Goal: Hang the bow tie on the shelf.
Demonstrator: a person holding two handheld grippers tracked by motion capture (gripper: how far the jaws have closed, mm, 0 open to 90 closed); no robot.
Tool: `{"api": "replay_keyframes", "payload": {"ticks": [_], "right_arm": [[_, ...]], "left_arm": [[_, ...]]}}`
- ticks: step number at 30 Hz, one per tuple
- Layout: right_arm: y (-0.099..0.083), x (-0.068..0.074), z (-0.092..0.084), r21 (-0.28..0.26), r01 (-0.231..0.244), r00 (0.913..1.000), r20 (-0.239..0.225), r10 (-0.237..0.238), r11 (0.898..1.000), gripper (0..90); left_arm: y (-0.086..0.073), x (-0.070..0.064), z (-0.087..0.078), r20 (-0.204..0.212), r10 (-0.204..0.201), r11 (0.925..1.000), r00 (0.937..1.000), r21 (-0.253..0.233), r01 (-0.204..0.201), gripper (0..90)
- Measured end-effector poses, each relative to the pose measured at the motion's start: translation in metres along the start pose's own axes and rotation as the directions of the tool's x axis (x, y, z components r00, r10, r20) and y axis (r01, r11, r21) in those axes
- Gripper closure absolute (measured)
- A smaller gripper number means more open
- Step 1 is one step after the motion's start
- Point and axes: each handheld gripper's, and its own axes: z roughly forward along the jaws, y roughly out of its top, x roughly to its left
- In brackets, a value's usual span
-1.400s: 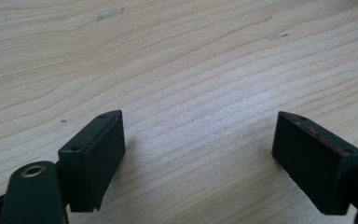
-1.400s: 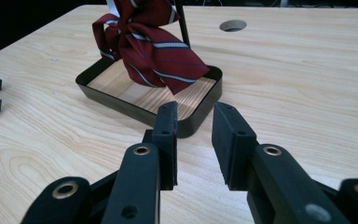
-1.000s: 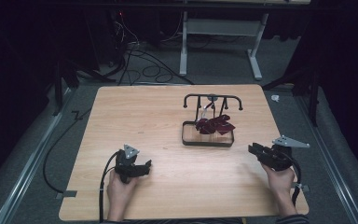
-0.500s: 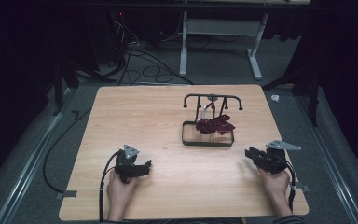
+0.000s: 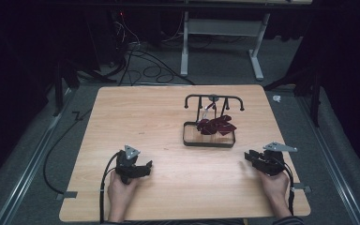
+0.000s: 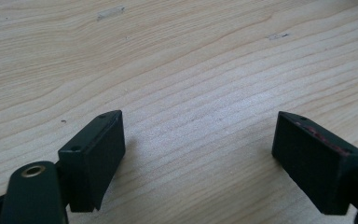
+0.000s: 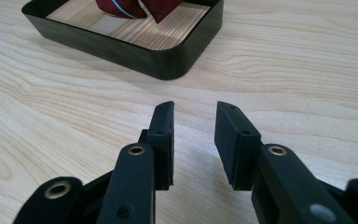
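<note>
Both grippers rest near the table's (image 5: 145, 112) front edge, fingers apart and empty. Right gripper (image 5: 251, 157) should approach the dark red cloth (image 5: 217, 125) over the black tray's (image 5: 208, 143) rim; left gripper (image 5: 145, 167) waits.

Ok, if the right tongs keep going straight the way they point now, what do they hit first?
Most likely the black tray, at its rounded near corner. The right tongs stand open and empty, with bare table between; the dark red cloth lies beyond the wall.
</note>
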Motion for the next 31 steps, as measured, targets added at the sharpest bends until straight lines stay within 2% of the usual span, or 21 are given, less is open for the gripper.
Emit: {"api": "replay_keyframes", "payload": {"ticks": [10,15,18,26,31], "right_arm": [[-0.004,0.001,0.005,0.015,0.011,0.9998,0.014,-0.011,1.0,68.5],[-0.005,0.004,0.008,0.03,0.038,0.9986,0.034,-0.039,0.999,67.0],[-0.006,0.006,0.01,0.056,0.043,0.9976,0.052,-0.046,0.998,64.0],[-0.006,0.014,0.012,0.07,0.114,0.9891,0.085,-0.12,0.991,52.7],[-0.006,0.014,0.012,0.071,0.105,0.9898,0.089,-0.111,0.992,51.2]], "left_arm": [[0.0,0.0,0.0,0.0,0.0,1.0,1.0,0.0,0.0,17.5],[0.0,0.0,0.0,0.0,0.0,1.0,1.0,-0.001,0.0,17.5],[0.0,0.0,0.0,0.0,0.0,1.0,1.0,-0.001,0.0,17.5],[0.0,0.0,0.0,0.0,0.0,1.0,1.0,-0.002,0.0,17.5],[0.0,0.0,0.0,0.0,0.0,1.0,1.0,-0.001,0.0,17.4]]}}
